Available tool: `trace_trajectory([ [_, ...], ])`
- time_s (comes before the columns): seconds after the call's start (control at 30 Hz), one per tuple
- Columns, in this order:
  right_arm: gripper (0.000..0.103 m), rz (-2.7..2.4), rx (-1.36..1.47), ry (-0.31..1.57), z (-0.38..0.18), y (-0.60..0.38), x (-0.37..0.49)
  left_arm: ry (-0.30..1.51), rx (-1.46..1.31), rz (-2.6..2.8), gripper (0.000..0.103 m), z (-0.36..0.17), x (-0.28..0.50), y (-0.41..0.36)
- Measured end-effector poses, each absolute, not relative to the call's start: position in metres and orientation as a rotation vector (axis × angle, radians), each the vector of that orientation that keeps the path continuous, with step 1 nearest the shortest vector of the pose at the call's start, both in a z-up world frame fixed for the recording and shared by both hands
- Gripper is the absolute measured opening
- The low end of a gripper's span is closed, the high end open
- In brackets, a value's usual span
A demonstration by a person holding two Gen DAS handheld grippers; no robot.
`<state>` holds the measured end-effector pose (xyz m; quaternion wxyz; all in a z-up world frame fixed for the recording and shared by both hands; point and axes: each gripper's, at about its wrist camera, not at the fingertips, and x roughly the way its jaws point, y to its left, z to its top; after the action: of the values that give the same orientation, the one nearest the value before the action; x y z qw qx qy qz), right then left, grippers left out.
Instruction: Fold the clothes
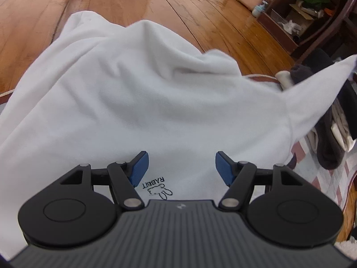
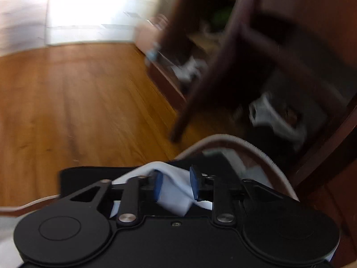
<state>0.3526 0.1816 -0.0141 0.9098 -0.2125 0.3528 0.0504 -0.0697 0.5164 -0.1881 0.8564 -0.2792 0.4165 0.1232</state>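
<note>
Across the middle of the left wrist view, a white garment [image 1: 142,102] lies rumpled over a wooden floor [image 1: 133,0].

At the bottom of that frame the left gripper [image 1: 181,167] hovers with jaws wide apart and nothing between them, just above a small rabbit print [image 1: 157,187]. One corner of the garment stretches up toward the right edge. In the blurred right wrist view, lower centre, the right gripper [image 2: 175,186] has white cloth between its partly parted blue pads [image 2: 194,185]; whether they press it I cannot tell. A dark chair [image 2: 234,67] fills the upper right.
</note>
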Motion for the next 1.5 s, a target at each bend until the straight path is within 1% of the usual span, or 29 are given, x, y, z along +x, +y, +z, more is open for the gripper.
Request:
trace_trajectory([
  [0.03, 0.040, 0.086, -0.443, 0.702, -0.022, 0.185, 0.351, 0.869, -0.598, 0.264, 0.066, -0.188, -0.073, 0.518],
  [0.07, 0.041, 0.074, -0.445, 0.674, -0.029, 0.189, 0.348, 0.865, -0.607, 0.268, 0.066, -0.188, -0.075, 0.519],
  [0.1, 0.045, 0.070, -0.426, 0.644, -0.032, 0.190, 0.342, 0.864, -0.614, 0.271, 0.066, -0.187, -0.078, 0.521],
  [0.2, 0.056, 0.104, -0.322, 0.589, -0.024, 0.193, 0.319, 0.862, -0.615, 0.270, 0.066, -0.184, -0.083, 0.523],
  [0.23, 0.059, 0.085, -0.307, 0.588, -0.019, 0.196, 0.308, 0.881, -0.605, 0.254, 0.066, -0.183, -0.082, 0.522],
  [0.27, 0.059, 0.086, -0.294, 0.572, -0.013, 0.199, 0.297, 0.903, -0.590, 0.247, 0.066, -0.182, -0.082, 0.520],
  [0.37, 0.060, 0.253, -0.243, 0.554, -0.005, 0.202, 0.246, 0.948, -0.520, 0.258, 0.066, -0.176, -0.087, 0.511],
  [0.4, 0.062, 0.314, -0.225, 0.549, -0.002, 0.203, 0.228, 0.957, -0.505, 0.260, 0.066, -0.174, -0.090, 0.509],
  [0.43, 0.065, 0.407, -0.212, 0.591, -0.008, 0.206, 0.211, 0.960, -0.503, 0.264, 0.066, -0.171, -0.093, 0.509],
  [0.47, 0.065, 0.515, -0.201, 0.651, -0.017, 0.210, 0.196, 0.957, -0.499, 0.270, 0.066, -0.169, -0.096, 0.510],
  [0.53, 0.065, 0.750, -0.216, 0.859, -0.050, 0.229, 0.170, 0.942, -0.494, 0.284, 0.066, -0.163, -0.101, 0.514],
  [0.6, 0.064, 0.946, -0.243, 1.120, -0.097, 0.253, 0.148, 0.928, -0.513, 0.290, 0.066, -0.160, -0.105, 0.517],
  [0.67, 0.062, 1.050, -0.270, 1.305, -0.141, 0.276, 0.126, 0.927, -0.534, 0.291, 0.066, -0.161, -0.107, 0.520],
  [0.73, 0.060, 1.053, -0.314, 1.399, -0.176, 0.295, 0.112, 0.939, -0.532, 0.308, 0.066, -0.164, -0.107, 0.522],
  [0.87, 0.059, 0.983, -0.284, 1.516, -0.215, 0.315, 0.104, 0.968, -0.546, 0.323, 0.066, -0.171, -0.112, 0.530],
  [1.0, 0.060, 0.962, -0.285, 1.536, -0.232, 0.324, 0.105, 0.957, -0.570, 0.326, 0.066, -0.171, -0.115, 0.537],
  [1.03, 0.056, 0.965, -0.295, 1.529, -0.231, 0.326, 0.102, 0.954, -0.575, 0.329, 0.066, -0.170, -0.114, 0.538],
  [1.07, 0.042, 0.975, -0.325, 1.515, -0.229, 0.328, 0.099, 0.952, -0.583, 0.333, 0.066, -0.170, -0.114, 0.539],
  [1.1, 0.010, 0.993, -0.346, 1.500, -0.224, 0.326, 0.097, 0.953, -0.590, 0.338, 0.066, -0.171, -0.114, 0.540],
  [1.23, 0.009, 1.069, -0.403, 1.443, -0.198, 0.308, 0.090, 0.975, -0.613, 0.361, 0.066, -0.174, -0.122, 0.540],
  [1.37, 0.009, 1.126, -0.427, 1.395, -0.165, 0.276, 0.073, 0.954, -0.557, 0.370, 0.066, -0.156, -0.132, 0.534],
  [1.4, 0.009, 1.142, -0.444, 1.383, -0.163, 0.268, 0.066, 0.942, -0.538, 0.372, 0.069, -0.151, -0.134, 0.533],
  [1.5, 0.009, 1.130, -0.569, 1.458, -0.198, 0.267, 0.060, 0.922, -0.530, 0.373, 0.074, -0.145, -0.133, 0.539],
])
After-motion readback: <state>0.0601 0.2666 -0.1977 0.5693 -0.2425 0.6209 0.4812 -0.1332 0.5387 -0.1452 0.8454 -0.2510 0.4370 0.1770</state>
